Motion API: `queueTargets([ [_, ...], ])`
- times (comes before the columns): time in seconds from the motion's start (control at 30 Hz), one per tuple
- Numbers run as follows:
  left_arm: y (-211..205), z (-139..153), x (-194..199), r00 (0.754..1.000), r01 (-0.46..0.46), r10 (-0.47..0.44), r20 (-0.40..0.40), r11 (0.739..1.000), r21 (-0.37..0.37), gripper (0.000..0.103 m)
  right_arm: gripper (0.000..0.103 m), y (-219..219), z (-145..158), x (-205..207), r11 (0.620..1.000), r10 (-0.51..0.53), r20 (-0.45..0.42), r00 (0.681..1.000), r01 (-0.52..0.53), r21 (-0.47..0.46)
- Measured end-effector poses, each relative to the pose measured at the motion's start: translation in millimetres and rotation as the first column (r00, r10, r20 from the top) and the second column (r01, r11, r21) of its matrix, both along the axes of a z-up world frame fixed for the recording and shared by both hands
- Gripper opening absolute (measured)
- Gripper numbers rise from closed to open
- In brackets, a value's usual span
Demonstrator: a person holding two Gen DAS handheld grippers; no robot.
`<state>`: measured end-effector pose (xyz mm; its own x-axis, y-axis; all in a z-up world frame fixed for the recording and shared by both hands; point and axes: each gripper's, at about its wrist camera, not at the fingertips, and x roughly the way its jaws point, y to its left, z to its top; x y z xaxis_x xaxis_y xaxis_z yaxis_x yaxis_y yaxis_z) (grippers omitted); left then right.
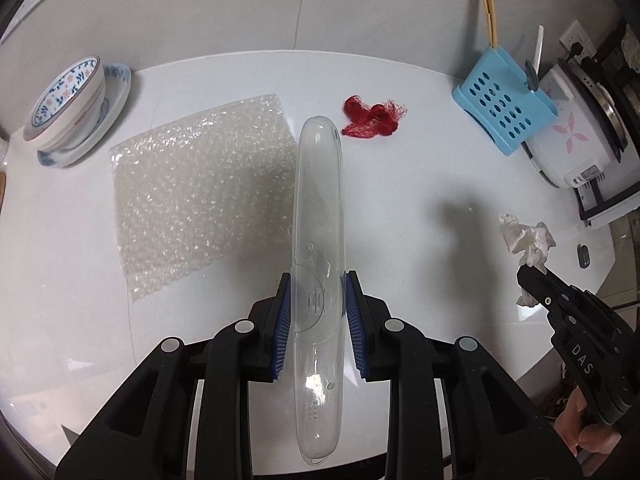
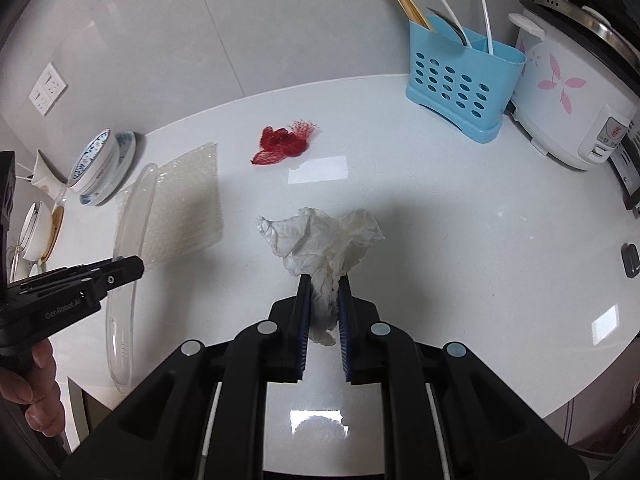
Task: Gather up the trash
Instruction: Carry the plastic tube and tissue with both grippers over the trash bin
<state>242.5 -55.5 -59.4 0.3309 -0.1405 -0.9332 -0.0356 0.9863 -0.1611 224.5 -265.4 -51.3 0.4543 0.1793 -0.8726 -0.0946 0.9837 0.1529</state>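
Note:
My left gripper (image 1: 318,284) is shut on a long clear plastic case (image 1: 318,208), held lengthwise between the blue pads above the white counter. The same clear plastic case (image 2: 132,240) hangs from the left gripper (image 2: 130,268) at the left of the right wrist view. My right gripper (image 2: 324,280) is shut on a crumpled white tissue (image 2: 320,236), lifted off the counter. That tissue (image 1: 528,236) and the right gripper (image 1: 530,274) show at the right edge of the left wrist view. A sheet of bubble wrap (image 1: 200,192) and a red mesh net (image 1: 372,118) lie on the counter.
A stacked bowl and saucer (image 1: 76,108) stand at the back left. A blue utensil holder (image 2: 460,80) with chopsticks and a white rice cooker (image 2: 568,96) stand at the back right. More dishes (image 2: 36,228) sit at the far left edge. A small dark object (image 2: 630,260) lies at the right.

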Motion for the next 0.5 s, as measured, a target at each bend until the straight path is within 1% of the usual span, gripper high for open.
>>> queueTargets([
  [0.1, -2.5, 5.5, -9.5, 1.0, -0.009, 0.009, 0.003, 1.0, -0.015, 0.025, 0.012, 2.5, 6.3, -11.0, 1.0, 0.013, 0.01, 1.0, -0.013, -0.005],
  [0.2, -7.4, 12.4, -20.9, 1.0, 0.0, 0.001, 0.015, 1.0, -0.013, 0.025, 0.012, 1.9, 12.5, -21.8, 1.0, 0.017, 0.021, 1.0, -0.017, 0.001],
  [0.27, -9.7, 17.9, -29.8, 1.0, 0.004, -0.003, 0.026, 1.0, -0.018, 0.025, 0.012, 2.2, 15.7, -30.1, 1.0, 0.016, 0.023, 1.0, -0.016, -0.017],
  [0.33, -11.9, 22.5, -40.7, 0.999, 0.007, -0.006, 0.034, 1.0, -0.022, 0.025, 0.012, 2.5, 16.9, -38.9, 0.999, 0.013, 0.02, 1.0, -0.013, -0.034],
  [0.5, -17.1, 26.7, -65.7, 0.999, 0.011, -0.009, 0.042, 1.0, -0.03, 0.025, 0.012, 1.0, 18.6, -68.2, 0.999, 0.029, 0.033, 0.999, -0.028, -0.028],
])
